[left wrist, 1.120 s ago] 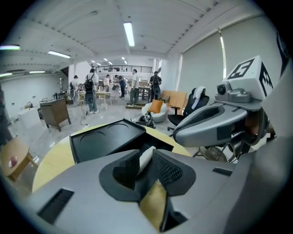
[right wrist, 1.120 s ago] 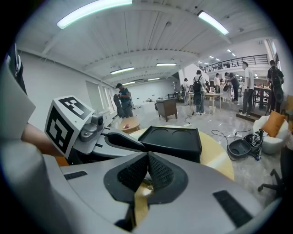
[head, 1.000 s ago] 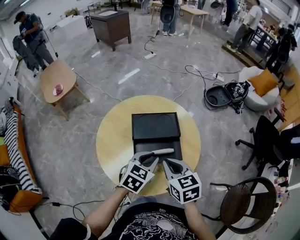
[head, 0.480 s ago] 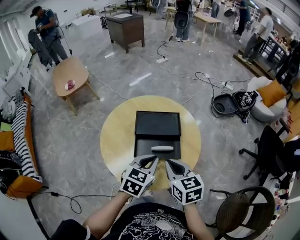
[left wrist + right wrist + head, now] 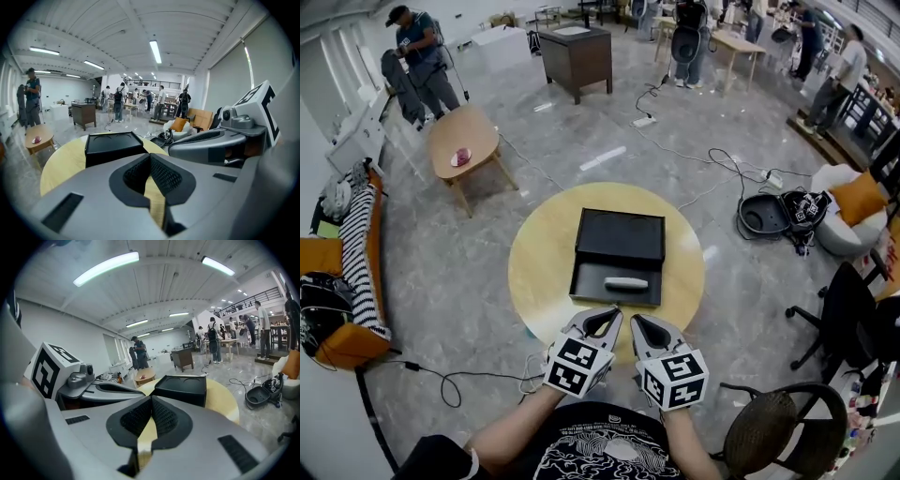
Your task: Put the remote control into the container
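Observation:
The grey remote control (image 5: pixel 625 283) lies flat in the near half of the open black container (image 5: pixel 619 234), which sits on the round wooden table (image 5: pixel 539 272). Both grippers hover at the table's near edge, short of the container and apart from the remote. My left gripper (image 5: pixel 607 316) is shut with nothing between its pads. My right gripper (image 5: pixel 638 322) beside it is also shut and empty. In the left gripper view the jaws (image 5: pixel 150 157) meet in front of the container (image 5: pixel 112 145). The right gripper view shows its closed jaws (image 5: pixel 151 401) and the container (image 5: pixel 182 387).
A wicker chair (image 5: pixel 778 427) stands at my right. A small wooden table (image 5: pixel 464 141) stands at the far left, an orange sofa (image 5: pixel 342 309) along the left wall. Cables (image 5: pixel 459 380) trail over the floor. People stand far behind.
A second ago my left gripper held the remote over the container. The remote now lies in it, and both grippers have drawn back toward me with the left jaws closed.

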`<move>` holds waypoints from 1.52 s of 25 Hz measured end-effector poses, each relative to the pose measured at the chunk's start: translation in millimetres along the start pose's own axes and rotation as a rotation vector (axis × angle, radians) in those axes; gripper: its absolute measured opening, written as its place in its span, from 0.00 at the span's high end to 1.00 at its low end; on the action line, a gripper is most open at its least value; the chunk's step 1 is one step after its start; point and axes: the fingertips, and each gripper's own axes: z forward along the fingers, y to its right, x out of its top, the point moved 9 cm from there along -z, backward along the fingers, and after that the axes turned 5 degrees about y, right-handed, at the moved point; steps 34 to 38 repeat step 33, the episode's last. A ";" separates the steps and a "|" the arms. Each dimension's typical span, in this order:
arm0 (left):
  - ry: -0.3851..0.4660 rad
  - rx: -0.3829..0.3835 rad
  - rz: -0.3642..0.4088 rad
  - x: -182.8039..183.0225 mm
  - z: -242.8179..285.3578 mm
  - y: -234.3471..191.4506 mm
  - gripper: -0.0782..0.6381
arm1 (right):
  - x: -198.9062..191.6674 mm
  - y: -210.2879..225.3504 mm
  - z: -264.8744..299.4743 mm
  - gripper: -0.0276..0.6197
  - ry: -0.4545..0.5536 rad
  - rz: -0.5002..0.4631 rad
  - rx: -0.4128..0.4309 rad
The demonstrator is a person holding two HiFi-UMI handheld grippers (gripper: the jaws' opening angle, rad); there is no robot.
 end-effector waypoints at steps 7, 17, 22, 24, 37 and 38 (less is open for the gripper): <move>0.059 0.070 -0.047 -1.3 -20.1 29.6 0.87 | -4.8 -6.9 -26.0 0.92 0.027 -0.016 0.024; 0.088 0.121 -0.080 -8.6 -31.4 57.9 0.87 | -10.8 -9.3 -47.3 0.92 0.027 -0.033 0.057; 0.092 0.138 -0.084 -11.6 -32.5 60.9 0.87 | -14.4 -10.0 -49.9 0.92 0.024 -0.044 0.071; 0.093 0.143 -0.086 -10.9 -35.6 59.7 0.87 | -12.9 -12.8 -49.6 0.92 0.022 -0.045 0.077; 0.088 0.139 -0.078 -6.1 -34.7 58.7 0.87 | -7.3 -13.3 -48.2 0.92 0.020 -0.047 0.087; 0.088 0.139 -0.078 -6.1 -34.7 58.7 0.87 | -7.3 -13.3 -48.2 0.92 0.020 -0.047 0.087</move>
